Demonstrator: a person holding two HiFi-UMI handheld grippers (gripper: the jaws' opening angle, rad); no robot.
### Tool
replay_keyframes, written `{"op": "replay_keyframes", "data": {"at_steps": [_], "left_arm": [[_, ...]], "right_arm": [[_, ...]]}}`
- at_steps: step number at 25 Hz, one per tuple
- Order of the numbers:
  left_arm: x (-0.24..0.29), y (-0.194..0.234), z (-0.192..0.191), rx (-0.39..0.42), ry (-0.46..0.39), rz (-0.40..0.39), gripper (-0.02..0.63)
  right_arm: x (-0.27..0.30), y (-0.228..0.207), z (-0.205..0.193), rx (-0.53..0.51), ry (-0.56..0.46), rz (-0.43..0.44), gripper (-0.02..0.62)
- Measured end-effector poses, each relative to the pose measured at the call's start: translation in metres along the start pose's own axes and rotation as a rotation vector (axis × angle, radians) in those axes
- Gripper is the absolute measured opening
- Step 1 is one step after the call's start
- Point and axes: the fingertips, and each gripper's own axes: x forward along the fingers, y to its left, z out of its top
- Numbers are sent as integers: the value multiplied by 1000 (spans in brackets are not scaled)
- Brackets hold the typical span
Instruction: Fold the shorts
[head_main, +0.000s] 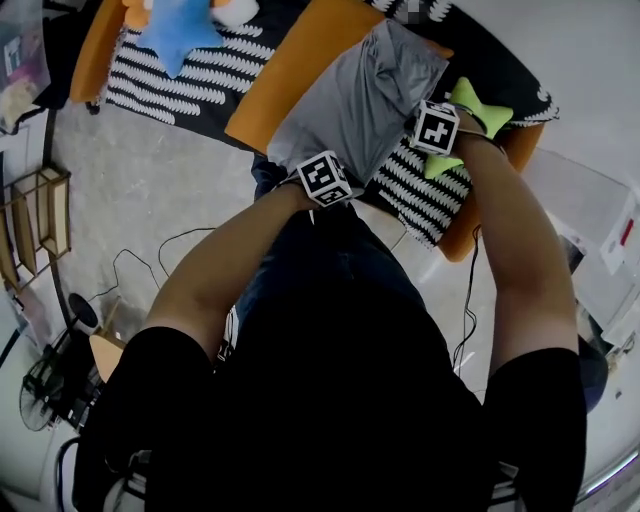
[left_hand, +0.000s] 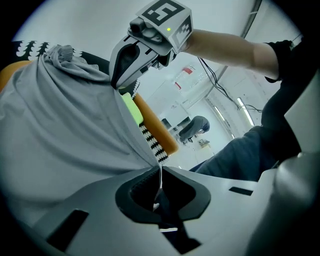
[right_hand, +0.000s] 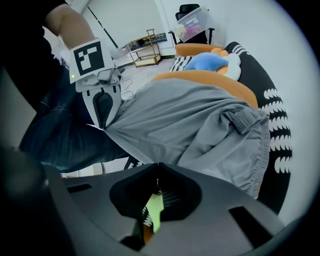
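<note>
Two grippers, each clamped on the near edge of one pair of grey shorts (head_main: 355, 100).

In the head view both sets of jaws are hidden under the marker cubes, and the shorts' near edge disappears behind them. The gripper views show more: the left gripper (left_hand: 160, 175) has its jaws closed on a thin fold of the fabric, and the right gripper (right_hand: 156, 180) is pinched shut on the cloth too. The shorts lie at upper centre, spread over an orange cushion (head_main: 300, 55) and a black-and-white patterned cover (head_main: 200, 85). There are two star pillows: a green one (head_main: 480, 105) partly behind the right gripper, and a blue one (head_main: 180, 30) cut off at the top edge.
</note>
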Motion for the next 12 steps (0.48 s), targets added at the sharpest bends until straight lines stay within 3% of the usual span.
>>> {"op": "replay_keyframes", "data": {"at_steps": [2, 4, 7, 10, 12], "left_arm": [[5, -3, -6, -2, -7, 5, 35], [13, -10, -13, -7, -2, -7, 126], [17, -17, -18, -18, -17, -32, 164], [-1, -12, -22, -21, -40, -31, 166], [-18, -8, -24, -22, -54, -32, 166]], "right_arm": [[9, 7, 4, 7, -25, 29, 8], [16, 13, 2, 23, -38, 56, 8], [21, 12, -8, 54, -35, 44, 18], [18, -5, -14, 63, -10, -30, 124], [16, -6, -18, 82, -3, -20, 160]]}}
